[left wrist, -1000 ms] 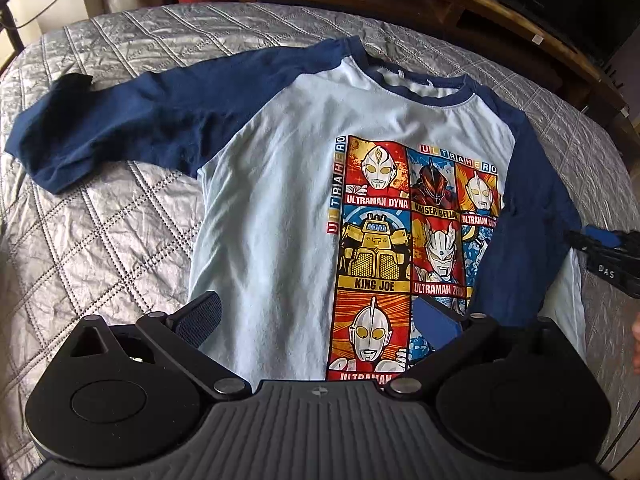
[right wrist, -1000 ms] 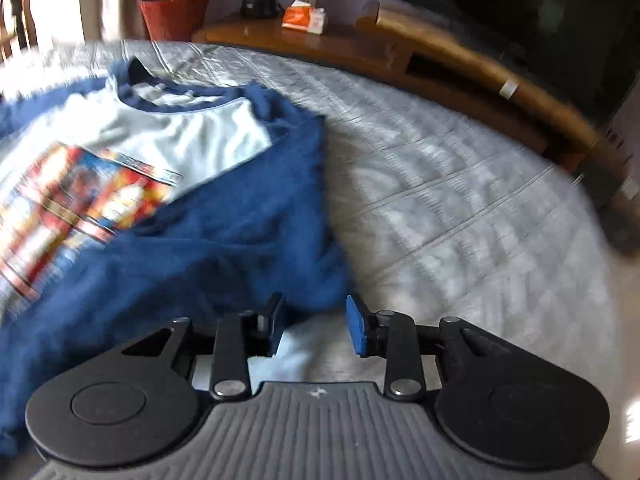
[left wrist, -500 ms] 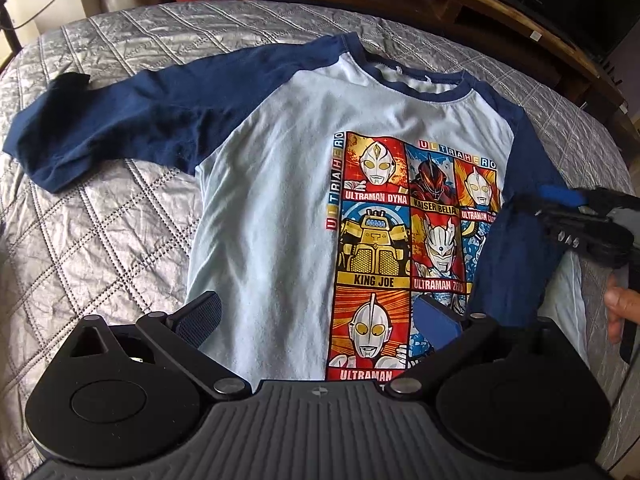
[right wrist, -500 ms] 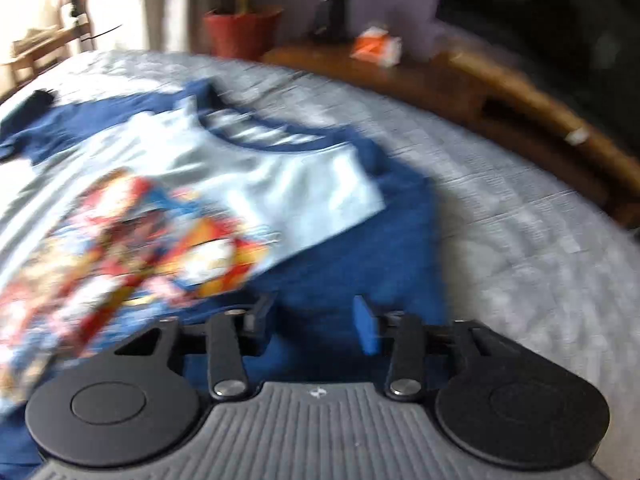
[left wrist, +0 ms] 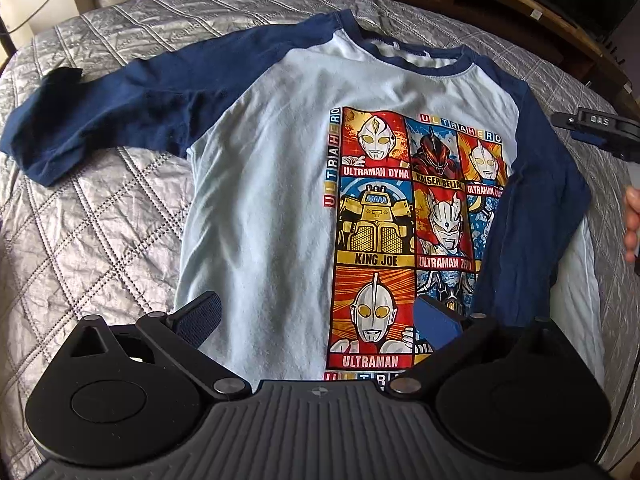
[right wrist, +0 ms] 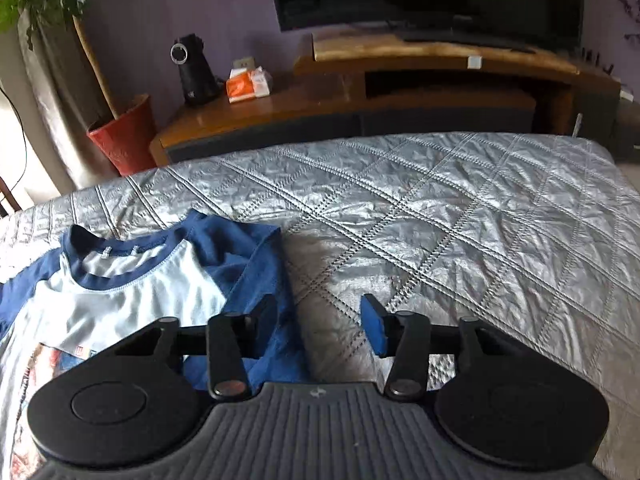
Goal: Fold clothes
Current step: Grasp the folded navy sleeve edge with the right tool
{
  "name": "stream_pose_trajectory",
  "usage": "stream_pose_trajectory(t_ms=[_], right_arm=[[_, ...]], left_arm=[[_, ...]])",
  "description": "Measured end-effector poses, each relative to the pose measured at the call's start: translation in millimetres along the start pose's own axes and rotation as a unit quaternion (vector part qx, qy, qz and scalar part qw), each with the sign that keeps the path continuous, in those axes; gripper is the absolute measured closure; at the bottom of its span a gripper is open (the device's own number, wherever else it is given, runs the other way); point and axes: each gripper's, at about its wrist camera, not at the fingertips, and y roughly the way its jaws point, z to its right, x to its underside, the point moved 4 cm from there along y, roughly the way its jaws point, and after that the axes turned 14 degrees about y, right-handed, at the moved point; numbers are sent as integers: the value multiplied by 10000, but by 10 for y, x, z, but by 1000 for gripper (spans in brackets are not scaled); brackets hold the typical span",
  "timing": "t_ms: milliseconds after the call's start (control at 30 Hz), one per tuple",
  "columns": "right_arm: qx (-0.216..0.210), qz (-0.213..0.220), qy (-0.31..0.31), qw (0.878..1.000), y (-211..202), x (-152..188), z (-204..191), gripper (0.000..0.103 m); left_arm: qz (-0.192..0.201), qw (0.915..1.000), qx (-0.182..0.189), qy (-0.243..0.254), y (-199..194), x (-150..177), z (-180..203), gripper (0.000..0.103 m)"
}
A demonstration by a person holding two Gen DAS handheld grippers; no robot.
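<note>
Light-blue, navy-sleeved printed shirt (left wrist: 272, 184) on a quilted silver bedspread (right wrist: 460, 216) — left gripper (left wrist: 316, 320) wide apart, right gripper (right wrist: 320, 324) narrower, both empty.

We see a shirt (left wrist: 272, 184) lying flat on the bed (left wrist: 100, 216), its collar toward the far edge. One sleeve (left wrist: 116, 116) stretches out to the left over the quilt; the other sleeve (left wrist: 536, 216) is folded back onto the shirt's right side. Behind the bed stands a cabinet (right wrist: 360, 100), with a plant pot (right wrist: 124, 136) to its left.
</note>
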Motion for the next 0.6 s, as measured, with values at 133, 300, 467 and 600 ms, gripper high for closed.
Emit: stream_pose_trajectory(t_ms=[133,300,467,600], right_arm=[[-41,-329,-386,9987,166,54,-67,82],[1049,134,-801,9912,189,-3,10,88],[14,522,-591,9969,-367,138,-83,74],[-1085,304,-1305,9850,-1131,803,-489,62]], left_arm=[[-1,10000,21,27,6,-5,26,0],[-25,10000,-17,36,30,-8,26,0],[60,9998,-57,-181,-18,-61,-105,0],[117,9994,-88,-313,-58,-82,-189,0]])
